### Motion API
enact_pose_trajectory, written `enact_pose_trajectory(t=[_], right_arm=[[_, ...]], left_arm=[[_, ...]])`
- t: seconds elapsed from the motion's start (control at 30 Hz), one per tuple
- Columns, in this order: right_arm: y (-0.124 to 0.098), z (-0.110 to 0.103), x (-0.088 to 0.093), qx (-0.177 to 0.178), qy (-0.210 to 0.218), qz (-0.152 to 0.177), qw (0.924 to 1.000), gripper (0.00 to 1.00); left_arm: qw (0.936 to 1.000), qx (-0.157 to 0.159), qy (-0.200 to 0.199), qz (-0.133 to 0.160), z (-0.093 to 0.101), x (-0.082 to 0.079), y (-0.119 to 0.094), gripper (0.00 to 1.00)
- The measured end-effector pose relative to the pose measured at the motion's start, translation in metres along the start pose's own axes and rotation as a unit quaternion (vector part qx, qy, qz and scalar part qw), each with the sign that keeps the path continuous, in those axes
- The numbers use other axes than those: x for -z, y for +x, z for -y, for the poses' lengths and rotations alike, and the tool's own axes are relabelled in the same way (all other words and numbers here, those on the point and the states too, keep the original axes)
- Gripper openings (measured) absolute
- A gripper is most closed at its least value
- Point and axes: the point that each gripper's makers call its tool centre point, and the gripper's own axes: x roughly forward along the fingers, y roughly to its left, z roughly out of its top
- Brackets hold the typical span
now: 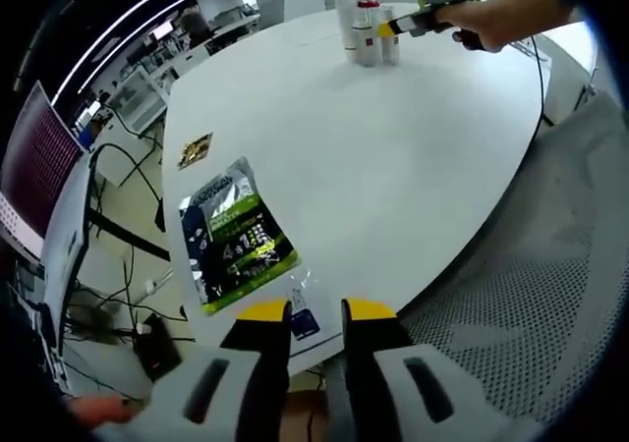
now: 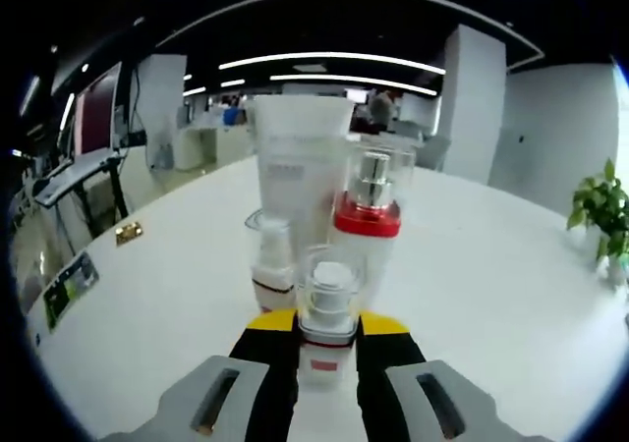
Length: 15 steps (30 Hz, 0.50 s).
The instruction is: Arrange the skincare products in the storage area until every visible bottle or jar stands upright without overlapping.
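Observation:
On the far side of the white round table [image 1: 393, 167] stand several skincare products [image 1: 366, 34], all upright. Close up, they are a tall white tube [image 2: 300, 162], a clear pump bottle with a red collar [image 2: 366, 221] and a small bottle [image 2: 271, 265] to its left. A small clear-capped bottle with a red band [image 2: 326, 329] stands in front of them, with my right gripper [image 2: 326, 322] shut on it. A hand [image 1: 491, 15] holds that right gripper [image 1: 408, 25] against the cluster. My left gripper [image 1: 316, 312] hangs open over the near table edge, holding nothing.
A green and black packet [image 1: 236, 231] lies near the left gripper, with a small blue-labelled sachet [image 1: 301, 312] just ahead of its jaws and a small gold item [image 1: 195, 150] farther off. A grey mesh chair [image 1: 531, 295] is at the table's right. Desks and cables [image 1: 118, 167] are on the left.

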Motion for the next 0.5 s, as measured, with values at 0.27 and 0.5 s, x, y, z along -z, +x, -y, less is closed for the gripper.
enact_pose_trajectory(t=[0.27, 0.5], right_arm=[[0.0017, 0.0021, 0.003, 0.004, -0.021, -0.014, 0.9997, 0.19], [0.0013, -0.0029, 0.0091, 0.0, -0.027, -0.028, 0.9993, 0.19]], left_arm=[[1.0, -0.001, -0.005, 0.006, -0.0012, -0.0019, -0.0009, 0.15], [0.9999, -0.006, -0.008, 0.004, -0.0031, -0.0005, -0.001, 0.16]])
